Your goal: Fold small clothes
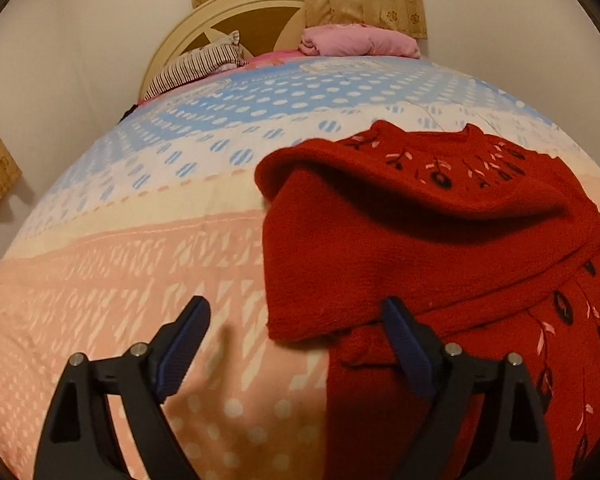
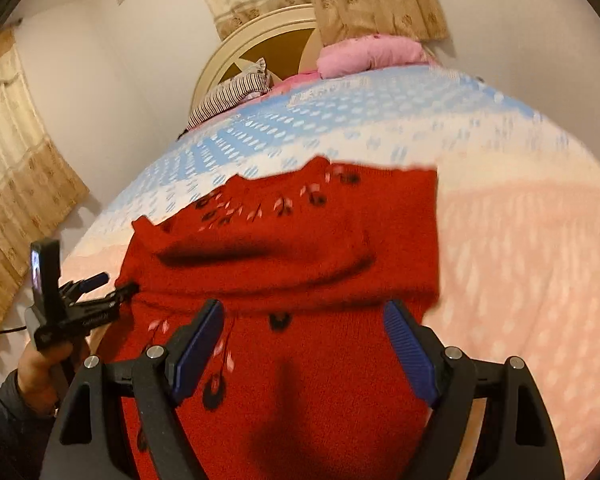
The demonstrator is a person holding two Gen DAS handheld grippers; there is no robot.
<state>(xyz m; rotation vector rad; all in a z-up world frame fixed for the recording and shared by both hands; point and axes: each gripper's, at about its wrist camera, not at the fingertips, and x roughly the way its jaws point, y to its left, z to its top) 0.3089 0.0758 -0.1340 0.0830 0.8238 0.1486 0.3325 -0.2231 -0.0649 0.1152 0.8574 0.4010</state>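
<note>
1. Lying on a bed, a small red sweater (image 1: pixel 440 216) with dark and pink flower stitching rests on a bedspread (image 1: pixel 140 260) patterned in pink near the camera and blue farther off.
2. Seen from the left wrist, the left gripper (image 1: pixel 296 322) has its jaws spread wide with nothing pinched. Its left finger hangs over bare pink bedspread, while its right finger sits over the sweater's near left edge, where a folded sleeve lies across the body.
3. Seen from the right wrist, the right gripper (image 2: pixel 304 324) also has its jaws spread apart, pinching nothing. The sweater fills the space between and beyond both fingers, with its neckline at the far end.
4. At the left of the right wrist view, a hand (image 2: pixel 40 372) holds the left gripper (image 2: pixel 104 286) at the sweater's left edge.
5. Far off stand a cream headboard (image 1: pixel 204 36), a striped pillow (image 1: pixel 196 68) and a pink pillow (image 1: pixel 360 42).
</note>
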